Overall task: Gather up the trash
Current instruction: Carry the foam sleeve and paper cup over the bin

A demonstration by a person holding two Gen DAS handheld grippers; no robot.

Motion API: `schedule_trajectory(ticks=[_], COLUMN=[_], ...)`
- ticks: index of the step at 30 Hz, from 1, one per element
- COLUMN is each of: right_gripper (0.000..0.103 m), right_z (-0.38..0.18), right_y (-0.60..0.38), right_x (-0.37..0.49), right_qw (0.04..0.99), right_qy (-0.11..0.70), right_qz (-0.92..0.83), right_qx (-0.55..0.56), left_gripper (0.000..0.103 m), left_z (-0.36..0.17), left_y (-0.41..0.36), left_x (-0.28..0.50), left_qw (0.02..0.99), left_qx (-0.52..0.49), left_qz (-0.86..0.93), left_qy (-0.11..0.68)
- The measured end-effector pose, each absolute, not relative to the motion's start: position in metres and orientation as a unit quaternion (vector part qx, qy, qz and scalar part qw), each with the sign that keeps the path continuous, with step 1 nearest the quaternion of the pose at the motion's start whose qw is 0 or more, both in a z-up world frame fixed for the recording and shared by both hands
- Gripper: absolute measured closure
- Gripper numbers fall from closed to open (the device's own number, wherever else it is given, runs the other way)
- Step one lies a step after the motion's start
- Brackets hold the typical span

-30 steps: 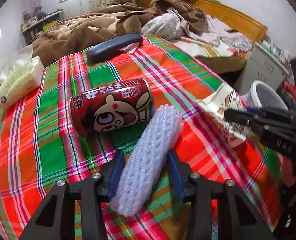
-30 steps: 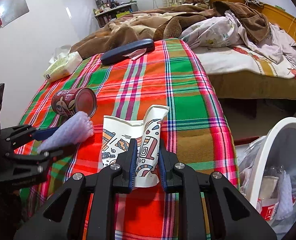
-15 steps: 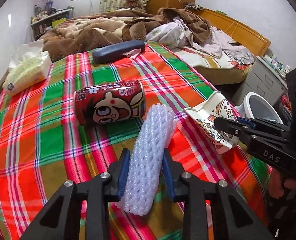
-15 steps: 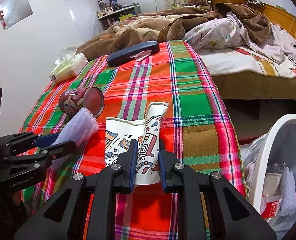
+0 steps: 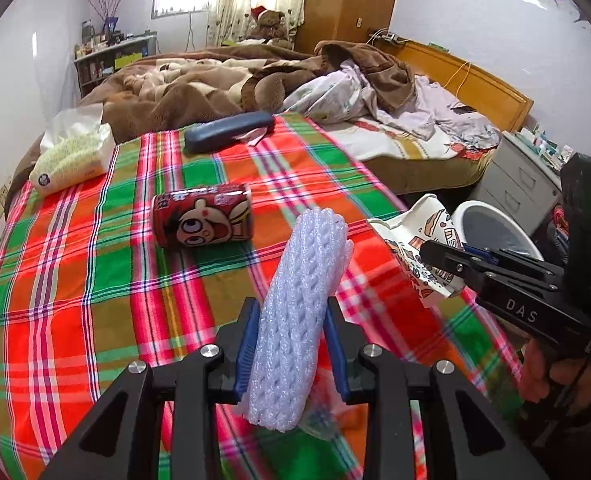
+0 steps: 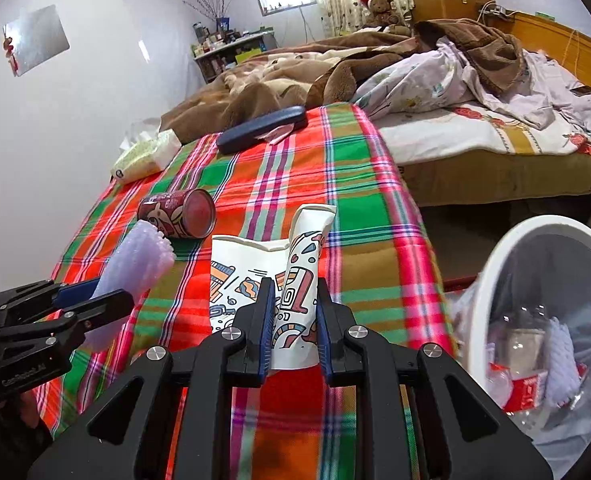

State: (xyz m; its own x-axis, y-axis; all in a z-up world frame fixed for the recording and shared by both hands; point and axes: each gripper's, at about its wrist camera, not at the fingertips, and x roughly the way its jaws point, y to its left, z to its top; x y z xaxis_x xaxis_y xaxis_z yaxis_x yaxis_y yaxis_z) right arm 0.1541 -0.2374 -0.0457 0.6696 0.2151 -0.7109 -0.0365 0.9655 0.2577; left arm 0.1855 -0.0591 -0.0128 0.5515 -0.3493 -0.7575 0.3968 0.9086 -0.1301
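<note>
so both tongs just came up off the plaid blanket [image 5: 95, 280] with their catches. a second ago the left gripper [image 5: 291, 344] had its jaws wide either side of the white foam net sleeve [image 5: 299, 300], which lay flat on the cloth; now the jaws are squeezed tight on it and the sleeve sticks up and away from the tips, clear of the blanket. the right gripper [image 6: 293, 320] was already clamped on the crumpled printed paper cup [image 6: 283, 280], and it has lifted a bit too. i'd say that means the pickup part is done for these two and the carry to the bin is next.

the white bin [image 6: 491, 280] sits just right of the right gripper, off the bed edge, with some trash already inside.

count: two grippers, one foam sleeve held, one paper cup held, one red snack can [image 5: 203, 220] lying on its side ahead of the left tips, untouched, so probably one more trip. further out are one tissue pack [image 5: 71, 156] and one dark blue case [image 5: 227, 132].
</note>
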Motion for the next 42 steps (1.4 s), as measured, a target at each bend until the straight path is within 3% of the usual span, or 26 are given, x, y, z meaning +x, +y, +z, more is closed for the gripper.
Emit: schedule_trajectory(ticks=[18,42], right_gripper=[0.084,0.084], right_z=[-0.022,-0.046], right_y=[-0.309,-0.415], right_x=[0.09,0.052], right_qw=[0.927,0.908], right_qy=[0.353,0.369], right_qz=[-0.001,-0.121], right_qx=[0.13,0.156], left_gripper=[0.07,0.07], left_z=[0.013,-0.025], left_y=[-0.151,-0.296], left_x=[0.127,0.125], left_qw=[0.879,0.83], left_qx=[0.055,0.083], left_qz=[-0.274,-0.353], left_qy=[0.387,0.423])
